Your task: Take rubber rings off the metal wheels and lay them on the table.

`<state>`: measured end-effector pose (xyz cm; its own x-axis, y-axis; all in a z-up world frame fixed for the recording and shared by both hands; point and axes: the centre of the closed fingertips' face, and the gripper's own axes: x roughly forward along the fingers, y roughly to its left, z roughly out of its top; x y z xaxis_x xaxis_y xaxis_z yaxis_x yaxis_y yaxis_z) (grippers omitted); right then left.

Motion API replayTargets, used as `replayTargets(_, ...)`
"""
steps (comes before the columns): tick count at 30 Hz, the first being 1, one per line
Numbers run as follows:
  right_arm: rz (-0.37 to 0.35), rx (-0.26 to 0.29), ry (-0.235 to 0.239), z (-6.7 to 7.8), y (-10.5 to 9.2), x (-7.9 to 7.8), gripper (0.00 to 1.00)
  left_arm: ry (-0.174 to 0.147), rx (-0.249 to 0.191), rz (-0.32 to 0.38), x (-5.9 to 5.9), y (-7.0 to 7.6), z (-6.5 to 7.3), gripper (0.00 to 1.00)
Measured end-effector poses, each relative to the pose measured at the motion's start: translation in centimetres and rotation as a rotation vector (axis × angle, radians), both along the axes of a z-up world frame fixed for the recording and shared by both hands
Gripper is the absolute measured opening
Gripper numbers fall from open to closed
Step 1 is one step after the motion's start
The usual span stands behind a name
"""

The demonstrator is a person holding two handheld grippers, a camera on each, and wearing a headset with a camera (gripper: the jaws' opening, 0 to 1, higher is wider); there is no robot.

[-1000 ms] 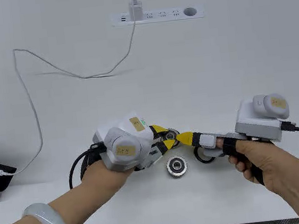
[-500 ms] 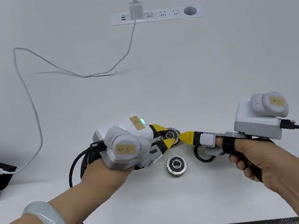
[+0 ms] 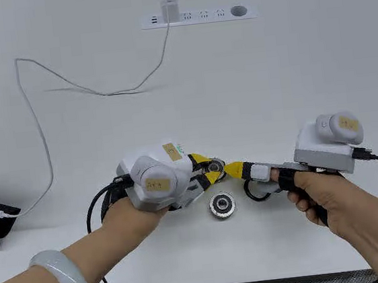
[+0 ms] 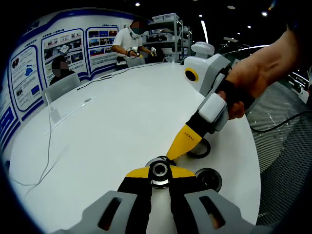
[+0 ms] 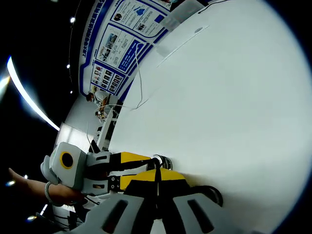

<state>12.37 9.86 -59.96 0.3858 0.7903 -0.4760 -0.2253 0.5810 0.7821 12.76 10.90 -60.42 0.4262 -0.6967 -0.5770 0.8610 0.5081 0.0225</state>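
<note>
Yellow left gripper [image 3: 207, 169] jaws pinch the metal wheel [image 4: 160, 171] steady so the right gripper [image 4: 174, 150], jaws pressed together, can pry at its rim.

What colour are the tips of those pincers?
Yellow, as on the left gripper; clearest in the left gripper view.

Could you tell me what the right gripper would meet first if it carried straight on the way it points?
The metal wheel clamped in the left gripper; the right gripper, jaws shut, has its tip right by the wheel's edge, though contact is unclear.
</note>
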Motion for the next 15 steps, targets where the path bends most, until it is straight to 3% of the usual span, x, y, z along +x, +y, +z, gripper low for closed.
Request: replayTargets(15, -0.006, 0.033, -0.001, 0.66, 0.69, 0.00, 0.01, -0.001, -0.003, 0.002, 0.03, 0.00, 0.04, 0.13)
